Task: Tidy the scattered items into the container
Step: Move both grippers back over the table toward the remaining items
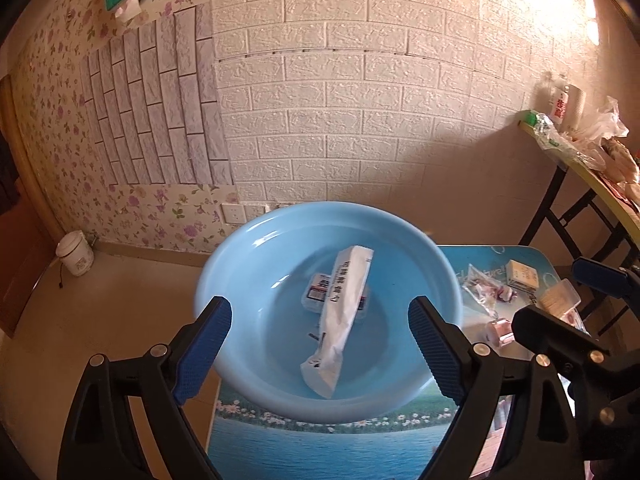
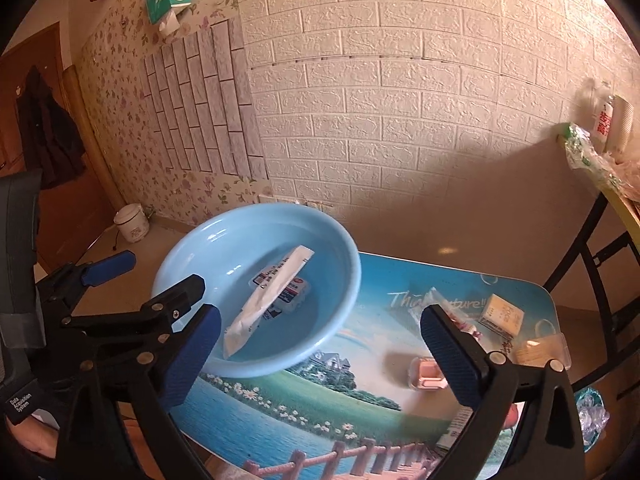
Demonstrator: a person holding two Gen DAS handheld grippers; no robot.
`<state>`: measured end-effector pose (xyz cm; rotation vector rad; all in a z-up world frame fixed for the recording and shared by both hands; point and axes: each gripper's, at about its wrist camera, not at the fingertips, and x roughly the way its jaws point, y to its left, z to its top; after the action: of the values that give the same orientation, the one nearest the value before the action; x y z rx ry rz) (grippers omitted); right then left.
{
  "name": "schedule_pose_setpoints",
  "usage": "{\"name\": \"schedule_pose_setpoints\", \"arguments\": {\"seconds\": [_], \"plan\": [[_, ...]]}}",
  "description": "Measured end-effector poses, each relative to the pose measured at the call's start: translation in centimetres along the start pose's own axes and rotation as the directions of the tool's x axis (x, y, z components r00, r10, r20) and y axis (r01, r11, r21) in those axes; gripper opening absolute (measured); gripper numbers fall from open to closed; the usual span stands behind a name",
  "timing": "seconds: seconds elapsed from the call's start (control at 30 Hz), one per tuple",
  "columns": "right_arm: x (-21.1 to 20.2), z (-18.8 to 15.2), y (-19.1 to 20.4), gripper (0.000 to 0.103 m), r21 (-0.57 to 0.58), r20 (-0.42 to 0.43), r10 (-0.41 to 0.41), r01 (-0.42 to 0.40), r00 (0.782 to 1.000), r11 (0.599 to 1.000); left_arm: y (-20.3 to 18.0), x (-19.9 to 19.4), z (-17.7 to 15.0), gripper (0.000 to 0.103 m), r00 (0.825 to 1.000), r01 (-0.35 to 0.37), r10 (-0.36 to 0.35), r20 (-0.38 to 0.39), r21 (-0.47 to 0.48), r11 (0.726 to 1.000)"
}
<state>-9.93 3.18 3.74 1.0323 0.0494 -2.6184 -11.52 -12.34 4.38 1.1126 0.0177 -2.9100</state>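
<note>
Basin (image 1: 240, 264) — round, glossy blue plastic

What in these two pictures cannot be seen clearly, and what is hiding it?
- Small packet in the blue basin: partly covered by the long white packet, both views.
- Clear bag on the table: right wrist view, behind the right gripper finger.
- Label print: too small, blurred.
- Pink case: left wrist view, partly behind gripper arms.
</note>
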Motion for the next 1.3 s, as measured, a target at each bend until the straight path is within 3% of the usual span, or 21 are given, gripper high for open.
{"name": "schedule_pose_setpoints", "arguments": {"seconds": [0.53, 1.07, 1.3], "plan": [[-3.3, -3.4, -9.5, 0.101, 0.084, -0.004, -0.123, 0.123, 0.992, 0.989, -10.0, 0.9, -1.0, 0.095, 0.99, 0.14, -0.137, -0.034, 0.107, 0.984], [-3.8, -9.0, -22.4, 0.101, 0.23, -0.093, -0.241, 0.256, 0.966, 0.939, -16.6, 5.0, -4.2, 0.1, 0.963, 0.243, -0.216, -0.164, 0.173, 0.954], [-3.7, -11.0, -22.3, 0.101, 0.194, -0.091, -0.16, 0.175, 0.983, 0.965, -18.9, 6.5, -4.8, 0.1, 0.968, 0.228, -0.193, -0.16, 0.237, 0.944]]}}
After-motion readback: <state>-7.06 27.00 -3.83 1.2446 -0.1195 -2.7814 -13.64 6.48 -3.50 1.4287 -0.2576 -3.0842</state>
